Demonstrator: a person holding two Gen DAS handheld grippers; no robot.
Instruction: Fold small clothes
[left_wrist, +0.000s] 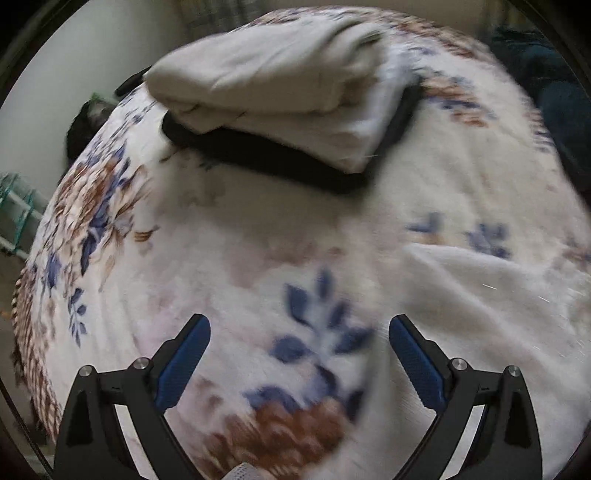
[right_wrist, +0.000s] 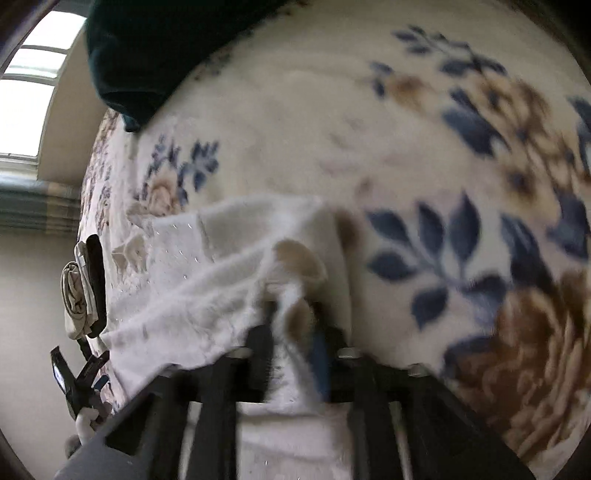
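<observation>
A small white garment (right_wrist: 207, 288) lies rumpled on the floral blanket (right_wrist: 424, 155). My right gripper (right_wrist: 291, 314) points down into it, jaws a little apart, with a raised fold of the white cloth between the fingers; the view is blurred and the pads do not seem to press. In the left wrist view the same white garment (left_wrist: 480, 295) lies at the right. My left gripper (left_wrist: 299, 325) hangs open over the bare blanket (left_wrist: 221, 229) with nothing between its blue pads. A stack of folded beige and white clothes (left_wrist: 280, 85) rests on a black garment (left_wrist: 266, 155) farther back.
Dark teal fabric (right_wrist: 147, 48) lies at the blanket's far edge beside the white garment. A window (right_wrist: 33, 85) and a pale wall stand beyond the bed. A green rack (left_wrist: 18, 210) stands past the blanket's left edge.
</observation>
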